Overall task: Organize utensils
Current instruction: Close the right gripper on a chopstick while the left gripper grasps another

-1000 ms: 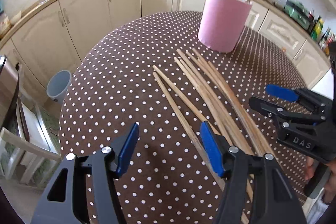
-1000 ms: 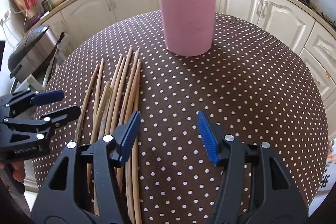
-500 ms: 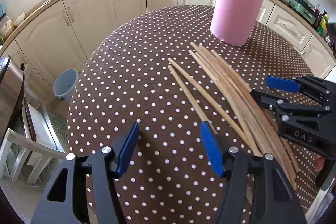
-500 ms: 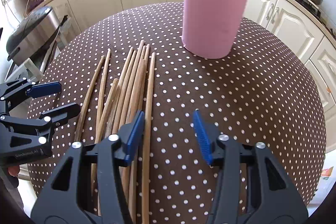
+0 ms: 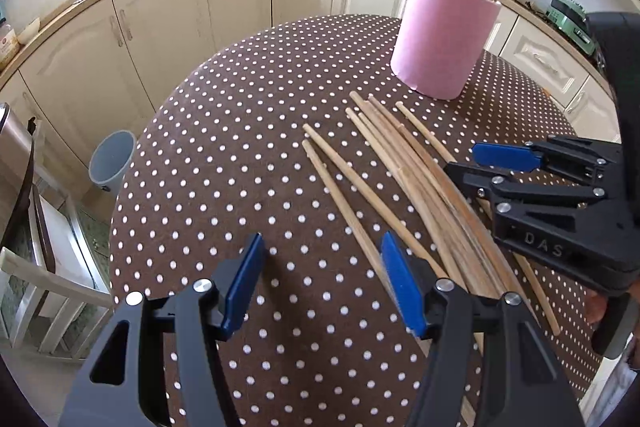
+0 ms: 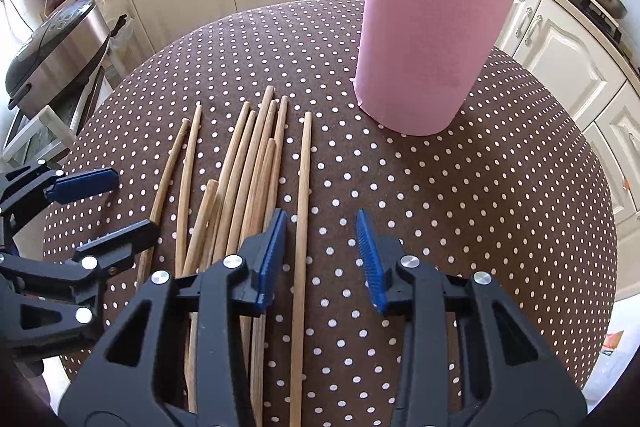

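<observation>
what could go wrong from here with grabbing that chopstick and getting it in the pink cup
1. The right hand-held gripper is open astride the single chopstick, but its left pad sits close to the chopstick pile; closing may catch or scatter a neighbour.
2. The stick is thin and flat on the dotted tablecloth, so the pads might slip or roll it.
3. Two chopsticks already lean out of the pink cup; inserting another could knock them or tip the cup.
</observation>
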`<action>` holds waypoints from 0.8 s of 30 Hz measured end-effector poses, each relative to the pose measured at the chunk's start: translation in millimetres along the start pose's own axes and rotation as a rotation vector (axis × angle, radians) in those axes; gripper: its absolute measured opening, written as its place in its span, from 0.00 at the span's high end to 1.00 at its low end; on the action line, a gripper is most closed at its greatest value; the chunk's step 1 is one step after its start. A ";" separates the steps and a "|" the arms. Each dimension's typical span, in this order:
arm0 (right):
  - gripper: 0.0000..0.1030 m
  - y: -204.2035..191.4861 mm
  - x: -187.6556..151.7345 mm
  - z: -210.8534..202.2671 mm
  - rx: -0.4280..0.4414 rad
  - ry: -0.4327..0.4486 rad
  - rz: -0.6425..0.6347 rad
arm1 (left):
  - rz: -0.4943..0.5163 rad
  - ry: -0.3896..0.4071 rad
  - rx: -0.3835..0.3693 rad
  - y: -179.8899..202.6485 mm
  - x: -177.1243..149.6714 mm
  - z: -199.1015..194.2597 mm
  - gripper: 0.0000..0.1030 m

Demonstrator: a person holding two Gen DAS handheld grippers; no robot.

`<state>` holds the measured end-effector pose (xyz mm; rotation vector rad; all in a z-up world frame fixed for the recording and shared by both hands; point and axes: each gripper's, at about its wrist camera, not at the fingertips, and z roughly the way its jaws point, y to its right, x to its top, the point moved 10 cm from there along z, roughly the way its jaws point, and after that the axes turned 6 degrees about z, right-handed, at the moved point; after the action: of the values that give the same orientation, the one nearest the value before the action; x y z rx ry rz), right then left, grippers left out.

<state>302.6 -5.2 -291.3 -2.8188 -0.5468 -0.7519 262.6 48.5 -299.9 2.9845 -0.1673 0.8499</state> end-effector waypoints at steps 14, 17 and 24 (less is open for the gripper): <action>0.80 -15.4 28.0 24.1 0.025 -0.122 -0.039 | 0.011 -0.027 -0.007 0.6 29.8 19.7 0.91; 0.91 -22.0 32.7 29.1 0.030 -0.146 -0.049 | 0.012 -0.028 -0.013 4.5 36.3 21.8 0.94; 0.94 -22.1 32.2 28.2 0.046 -0.119 -0.024 | -0.002 -0.011 -0.050 7.3 42.7 14.1 0.94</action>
<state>332.4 32.1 -297.5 -2.8328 -0.6089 -0.5707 305.2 36.4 -289.4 2.9433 -0.1830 0.8161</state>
